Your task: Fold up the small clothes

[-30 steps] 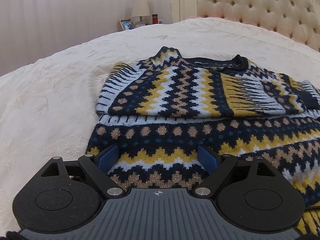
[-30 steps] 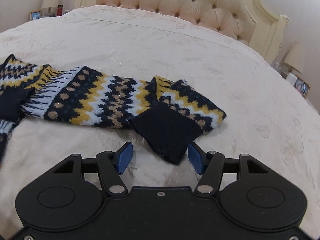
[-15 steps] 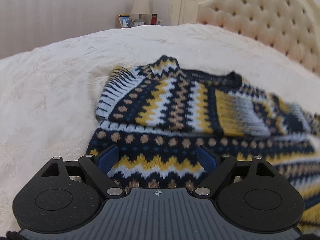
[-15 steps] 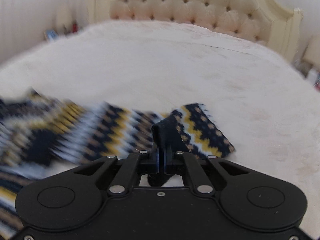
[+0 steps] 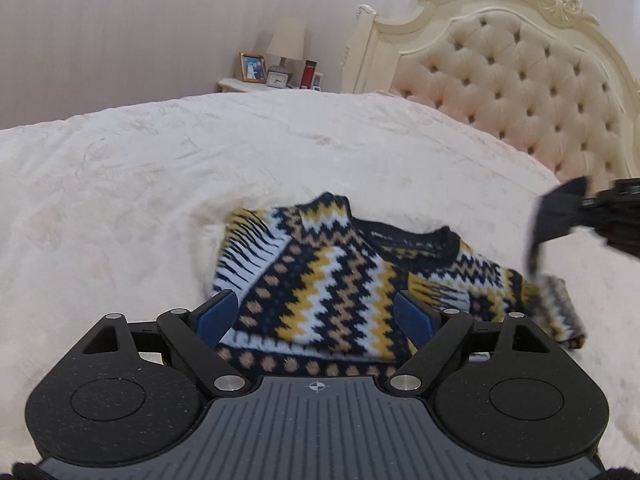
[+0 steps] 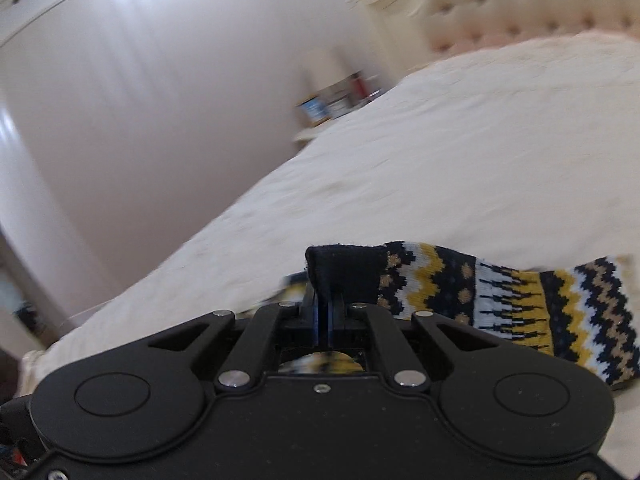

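A small navy, yellow, tan and white zigzag sweater (image 5: 320, 292) lies on the cream bedspread (image 5: 160, 184), its left sleeve folded across the chest. My left gripper (image 5: 316, 320) is open and hovers just above the sweater's lower body, holding nothing. My right gripper (image 6: 324, 312) is shut on the navy cuff (image 6: 344, 272) of the right sleeve (image 6: 520, 304) and holds it lifted off the bed. In the left wrist view the right gripper (image 5: 592, 204) shows at the right edge with the sleeve (image 5: 556, 304) hanging from it.
A tufted cream headboard (image 5: 520, 92) stands at the back right. A nightstand (image 5: 256, 85) with a lamp, photo frame, clock and red bottle stands beside the bed. Bare bedspread lies left of and behind the sweater.
My right gripper shut on the sleeve cuff, then lifted it and swung it toward the sweater body. My left gripper rose and drew back a little, still open.
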